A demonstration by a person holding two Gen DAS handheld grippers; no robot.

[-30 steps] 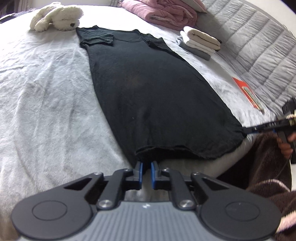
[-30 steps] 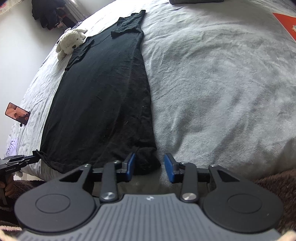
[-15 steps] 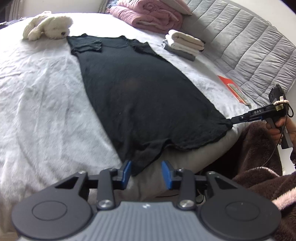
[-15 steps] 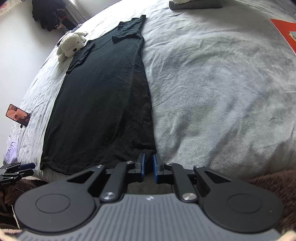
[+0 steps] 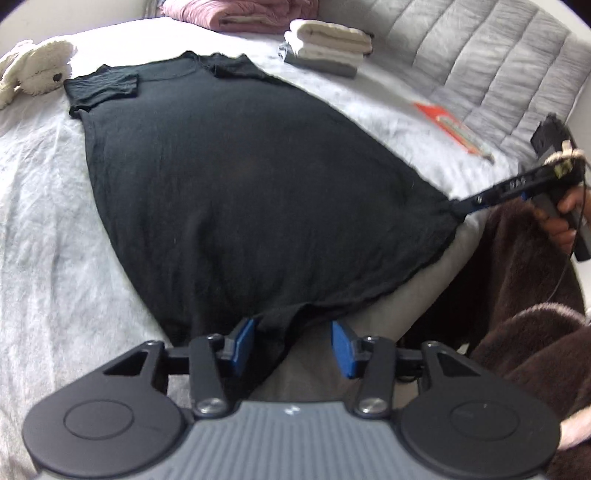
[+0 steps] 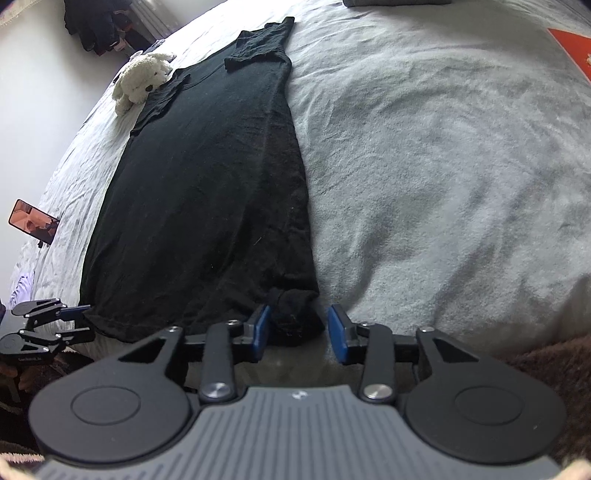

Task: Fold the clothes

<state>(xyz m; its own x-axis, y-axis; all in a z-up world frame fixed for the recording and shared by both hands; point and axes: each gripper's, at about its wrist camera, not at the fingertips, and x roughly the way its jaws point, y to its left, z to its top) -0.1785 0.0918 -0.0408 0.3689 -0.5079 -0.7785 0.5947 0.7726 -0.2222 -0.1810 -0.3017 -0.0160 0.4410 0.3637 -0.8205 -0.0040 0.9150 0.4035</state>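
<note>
Fingers (image 5: 242, 341) of the left gripper (image 5: 291, 341) are spread apart, blue pads wide, with the near-left hem corner of the black garment (image 5: 240, 184) hanging loose between them, not pinched. Right gripper (image 6: 299, 328) fingers (image 6: 337, 328) also apart in its own view, the near-right hem corner bunched in the gap, touching neither pad clearly. In the left view the right gripper sits at that hem corner at the bed edge, its tips too small and side-on to read; a hand (image 5: 557, 218) holds its handle.

Black garment lies flat and lengthwise on the bed (image 6: 443, 166), neckline at the far end, both short sleeves folded inward over the body, hem draped slightly over the near mattress edge. Bed has a light grey wrinkled cover.

White plush toy (image 5: 33, 68) beside the far-left shoulder of the garment, just beside it. Stack of folded cream and grey clothes (image 5: 328, 46) at the far right, pink bedding (image 5: 240, 14) behind it. Grey quilted headboard (image 5: 480, 55) along the right. Orange-red flat packet (image 5: 450, 123) on the bed near the headboard. Phone (image 6: 33, 221) propped at the left bed edge in the right view. Brown fuzzy sleeve (image 5: 532, 354) at lower right.
</note>
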